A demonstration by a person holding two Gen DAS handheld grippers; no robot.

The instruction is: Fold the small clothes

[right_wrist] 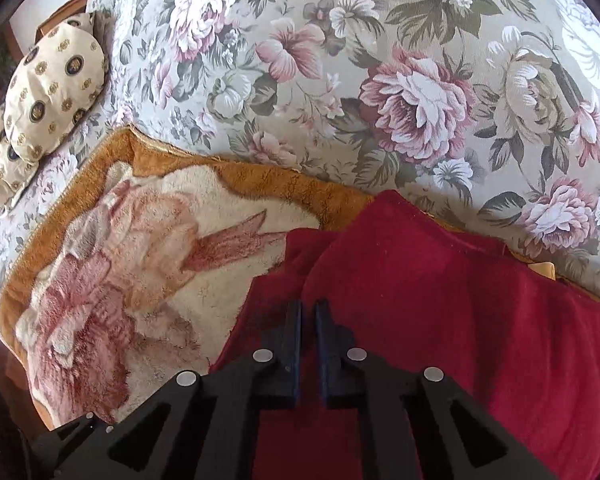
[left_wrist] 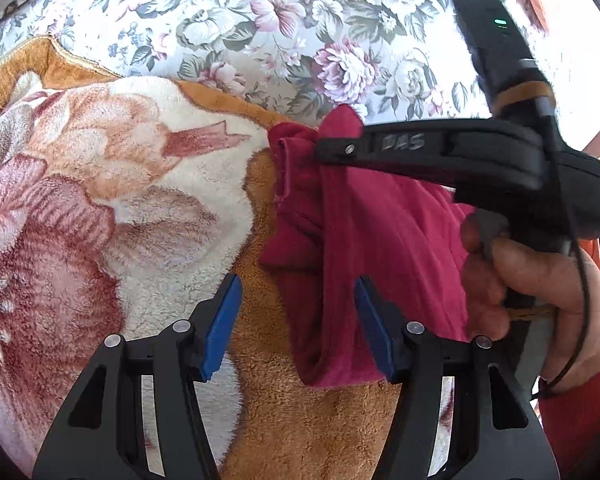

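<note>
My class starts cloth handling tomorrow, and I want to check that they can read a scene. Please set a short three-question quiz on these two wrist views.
1. True or false: the left gripper is shut on the red garment.
2. Multiple choice: the red garment lies on A) a bare wooden table, B) a fleece blanket with a flower pattern, C) a tiled floor.
3. Short answer: which gripper has its jaws closed on the garment's cloth?

Key
1. False: its jaws stand open, with nothing pinched between them.
2. B.
3. The right gripper, pinching a bunched corner of the garment.
</note>
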